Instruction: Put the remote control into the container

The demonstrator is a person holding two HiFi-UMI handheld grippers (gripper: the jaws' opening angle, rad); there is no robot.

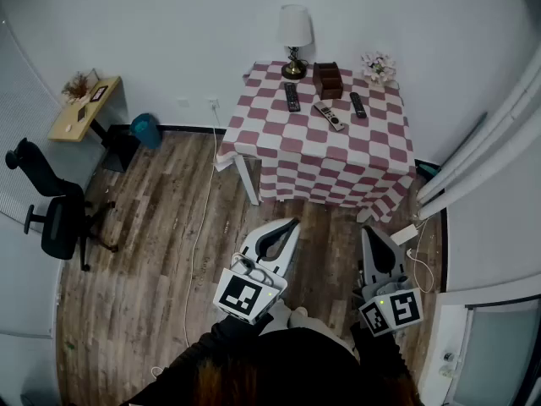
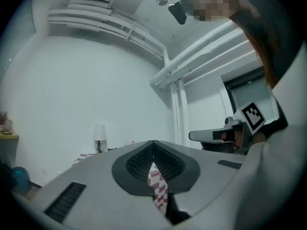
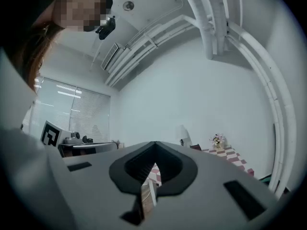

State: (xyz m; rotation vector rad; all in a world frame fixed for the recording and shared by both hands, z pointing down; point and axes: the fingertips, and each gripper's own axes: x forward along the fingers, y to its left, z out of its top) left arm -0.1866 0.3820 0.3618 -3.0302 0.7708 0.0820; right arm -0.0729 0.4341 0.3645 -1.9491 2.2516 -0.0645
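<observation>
Floor (image 1: 169, 227) lies open from left claw (image 1: 293, 222), right claw (image 1: 369, 230), both closed, to table (image 1: 321, 161) edge.

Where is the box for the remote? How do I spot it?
Find the red-and-white checked table. At its far edge, between the lamp and the flowers, stands the box. It is the only square, dark brown thing there.

The head camera sits high and looks steeply down at the floor (image 1: 152, 227). The left tool (image 1: 292, 223) and right tool (image 1: 370, 230) are close under it; the counter (image 1: 325, 134) is far ahead. Each tool's camera rides on it and looks level along it. All three see the counter and lamp (image 1: 295, 32), small and maybe partly hidden from the tools. Each tool camera sees the other tool too.
</observation>
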